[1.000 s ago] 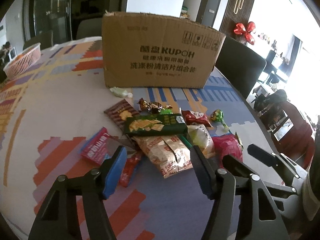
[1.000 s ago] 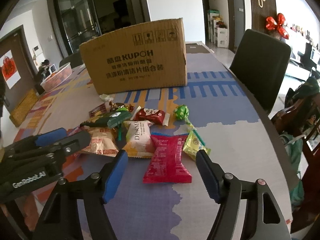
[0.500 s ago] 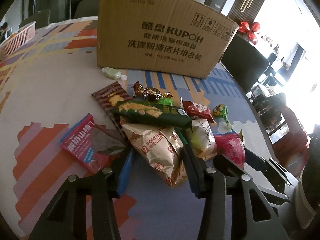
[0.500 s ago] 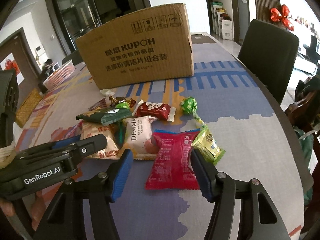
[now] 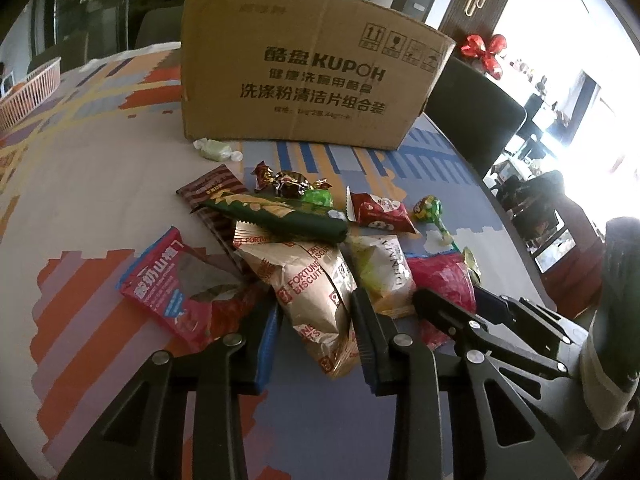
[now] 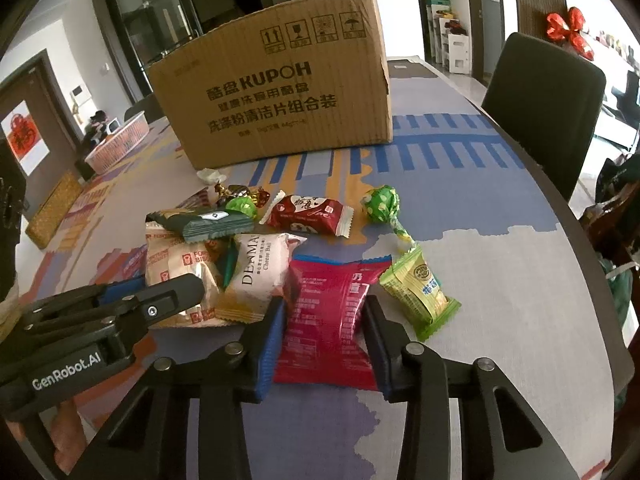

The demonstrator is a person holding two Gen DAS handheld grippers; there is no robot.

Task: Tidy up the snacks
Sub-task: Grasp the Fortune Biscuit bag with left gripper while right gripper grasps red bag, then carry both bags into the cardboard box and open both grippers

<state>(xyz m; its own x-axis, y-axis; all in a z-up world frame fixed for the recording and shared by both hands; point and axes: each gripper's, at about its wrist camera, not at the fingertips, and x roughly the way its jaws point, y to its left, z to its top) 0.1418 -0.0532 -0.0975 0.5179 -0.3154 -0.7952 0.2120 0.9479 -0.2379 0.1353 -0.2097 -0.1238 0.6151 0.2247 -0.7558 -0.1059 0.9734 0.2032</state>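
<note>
Two grippers are closing at once. Between the left gripper's (image 5: 316,336) narrowing jaws lies the gold Fortune Biscuits pack (image 5: 316,292); between the right gripper's (image 6: 324,332) lies the magenta packet (image 6: 328,312), its sides already pinched inward. Both wrappers are slippery, so squeeze squarely across the middle and lift straight up. Beyond the fingertips, the remaining snacks; farthest, the cardboard box (image 6: 280,92), probably their destination.

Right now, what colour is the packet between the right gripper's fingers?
Magenta-red packet with a blue top edge; clearest in the right wrist view.
</note>
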